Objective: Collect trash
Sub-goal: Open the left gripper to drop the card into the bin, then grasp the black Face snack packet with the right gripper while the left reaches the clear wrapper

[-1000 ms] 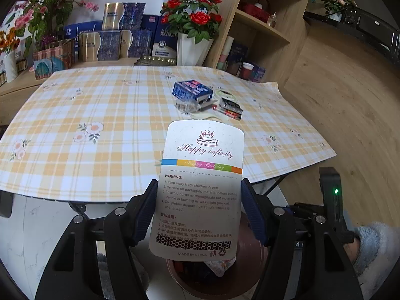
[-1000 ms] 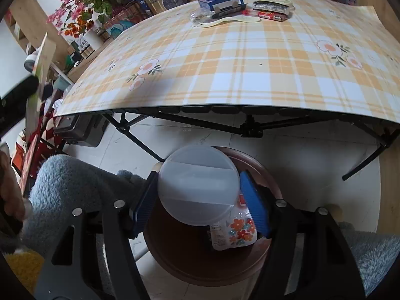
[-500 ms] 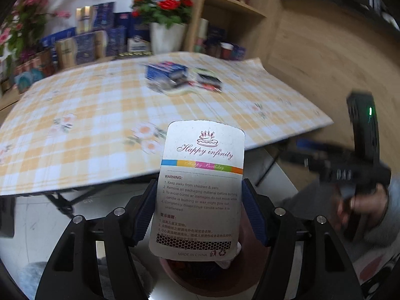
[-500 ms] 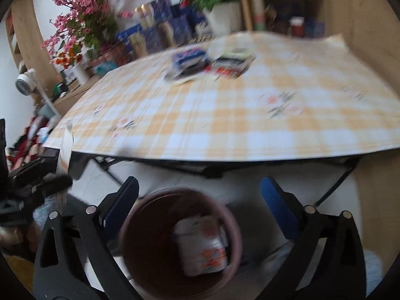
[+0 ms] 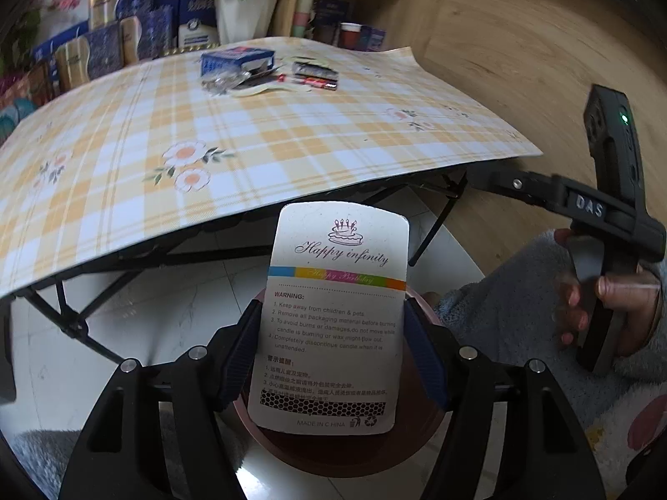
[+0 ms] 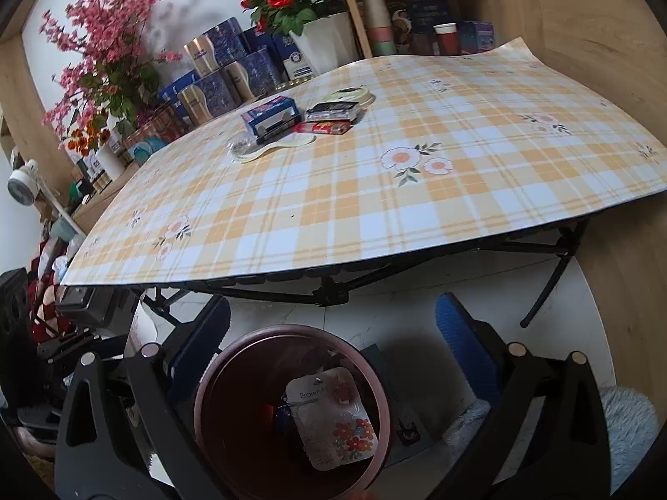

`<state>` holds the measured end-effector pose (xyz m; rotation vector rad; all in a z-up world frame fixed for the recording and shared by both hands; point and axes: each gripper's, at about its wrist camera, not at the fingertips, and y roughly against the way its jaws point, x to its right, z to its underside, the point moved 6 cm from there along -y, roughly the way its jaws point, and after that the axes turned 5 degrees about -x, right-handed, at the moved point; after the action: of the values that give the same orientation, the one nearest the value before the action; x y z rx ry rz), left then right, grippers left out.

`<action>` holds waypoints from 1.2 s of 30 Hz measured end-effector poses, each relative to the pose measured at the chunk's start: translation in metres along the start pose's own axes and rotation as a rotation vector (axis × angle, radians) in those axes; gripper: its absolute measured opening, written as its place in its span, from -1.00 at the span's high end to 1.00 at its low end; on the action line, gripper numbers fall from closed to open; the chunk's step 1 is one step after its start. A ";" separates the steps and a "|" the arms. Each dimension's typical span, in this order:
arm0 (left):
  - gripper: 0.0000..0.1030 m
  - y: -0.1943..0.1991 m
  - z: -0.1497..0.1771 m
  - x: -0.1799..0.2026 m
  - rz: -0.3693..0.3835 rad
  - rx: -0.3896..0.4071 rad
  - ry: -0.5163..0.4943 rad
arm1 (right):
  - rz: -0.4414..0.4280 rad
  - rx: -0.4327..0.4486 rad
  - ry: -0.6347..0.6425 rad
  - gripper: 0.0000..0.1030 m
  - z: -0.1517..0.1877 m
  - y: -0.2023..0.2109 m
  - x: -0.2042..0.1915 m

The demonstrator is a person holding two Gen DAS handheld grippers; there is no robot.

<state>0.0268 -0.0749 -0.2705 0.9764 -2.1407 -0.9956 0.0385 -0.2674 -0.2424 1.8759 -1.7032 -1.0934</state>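
Observation:
My left gripper (image 5: 333,354) is shut on a white candle packaging card (image 5: 333,312) printed "Happy infinity", held upright just above a brown round trash bin (image 5: 333,454) on the floor. My right gripper (image 6: 333,333) is open and empty above the same bin (image 6: 216,379), which holds a flowered white package (image 6: 333,416) and other scraps. More trash lies far back on the checked table: a blue box (image 6: 271,116), a red wrapper (image 6: 323,127), a dark packet (image 6: 333,110), clear plastic (image 6: 241,148). The right gripper also shows at the right of the left wrist view (image 5: 592,208).
The folding table with its yellow checked cloth (image 6: 375,191) overhangs the bin, with black legs (image 6: 329,291) below. Flower pots (image 6: 321,41), blue and gold boxes (image 6: 225,66) and a wooden shelf stand behind. A grey fluffy sleeve (image 5: 521,291) is at the right.
My right gripper opened and dropped the clear round lid, then lifted to face the table. My left gripper lowered toward the bin, still holding the card.

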 end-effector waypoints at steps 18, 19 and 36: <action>-0.66 0.008 -0.004 -0.015 -0.063 0.048 0.059 | 0.004 -0.022 0.056 -0.89 0.005 -0.005 -0.015; -0.66 0.010 -0.006 -0.019 -0.085 0.059 0.073 | 0.004 -0.022 0.057 -0.89 0.005 -0.006 -0.014; -0.81 0.045 -0.016 -0.063 -0.207 0.211 0.249 | -0.020 -0.015 0.069 -0.89 0.006 -0.007 -0.019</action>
<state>0.0574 -0.0103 -0.2376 1.3709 -1.9918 -0.7047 0.0395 -0.2464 -0.2458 1.9023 -1.6374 -1.0344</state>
